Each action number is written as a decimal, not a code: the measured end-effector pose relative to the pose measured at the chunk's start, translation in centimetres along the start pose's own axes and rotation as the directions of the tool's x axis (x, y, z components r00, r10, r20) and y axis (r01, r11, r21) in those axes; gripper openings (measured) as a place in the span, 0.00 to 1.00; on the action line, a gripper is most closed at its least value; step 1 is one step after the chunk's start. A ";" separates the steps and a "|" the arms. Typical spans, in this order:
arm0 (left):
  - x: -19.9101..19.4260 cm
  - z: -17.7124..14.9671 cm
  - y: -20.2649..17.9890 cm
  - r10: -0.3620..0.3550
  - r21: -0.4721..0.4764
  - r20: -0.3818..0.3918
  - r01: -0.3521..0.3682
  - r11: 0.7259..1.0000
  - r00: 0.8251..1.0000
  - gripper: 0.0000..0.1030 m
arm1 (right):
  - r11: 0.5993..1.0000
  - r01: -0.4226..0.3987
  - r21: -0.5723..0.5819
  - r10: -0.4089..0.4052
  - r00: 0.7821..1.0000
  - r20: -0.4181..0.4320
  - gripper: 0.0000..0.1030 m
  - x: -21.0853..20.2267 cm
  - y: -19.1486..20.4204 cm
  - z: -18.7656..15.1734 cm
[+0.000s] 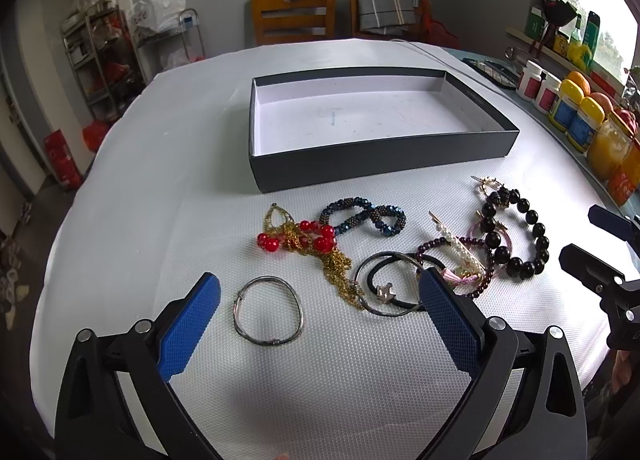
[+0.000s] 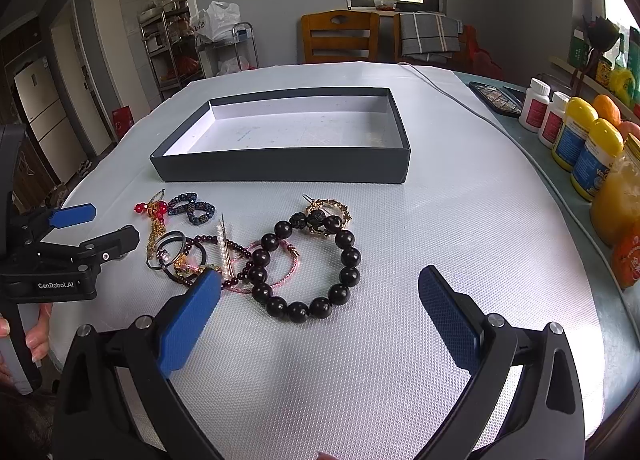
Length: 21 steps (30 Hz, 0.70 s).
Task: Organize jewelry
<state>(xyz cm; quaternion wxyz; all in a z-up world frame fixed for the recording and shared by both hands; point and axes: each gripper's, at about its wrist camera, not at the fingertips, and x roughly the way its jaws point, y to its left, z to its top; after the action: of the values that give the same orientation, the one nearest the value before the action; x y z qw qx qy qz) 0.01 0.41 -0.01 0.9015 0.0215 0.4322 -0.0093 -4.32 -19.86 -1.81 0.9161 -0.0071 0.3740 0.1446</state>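
Both tools are black plastic with silver screws and textured blue pads (image 2: 188,316); the left tool (image 2: 86,220) reads "GenRobot.AI".

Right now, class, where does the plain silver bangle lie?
In the left wrist view, the silver bangle lies alone on the white mat, between the left gripper fingers, left of the gold chain.
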 end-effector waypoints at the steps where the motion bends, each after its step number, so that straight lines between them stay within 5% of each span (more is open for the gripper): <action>1: 0.0 0.0 0.0 -0.001 -0.001 0.000 0.001 1.000 1.000 0.98 | 1.000 0.001 0.000 -0.001 1.000 0.000 0.95 0.0 0.0 0.0; 21: 0.0 0.0 0.1 -0.001 -0.001 0.000 0.001 1.000 1.000 0.98 | 1.000 0.000 0.005 0.000 1.000 -0.003 0.95 0.1 -0.1 0.0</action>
<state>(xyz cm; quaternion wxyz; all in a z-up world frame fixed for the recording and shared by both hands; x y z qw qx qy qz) -0.01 0.48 0.02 0.9014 0.0205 0.4323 -0.0096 -4.23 -19.91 -1.87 0.9155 -0.0051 0.3756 0.1439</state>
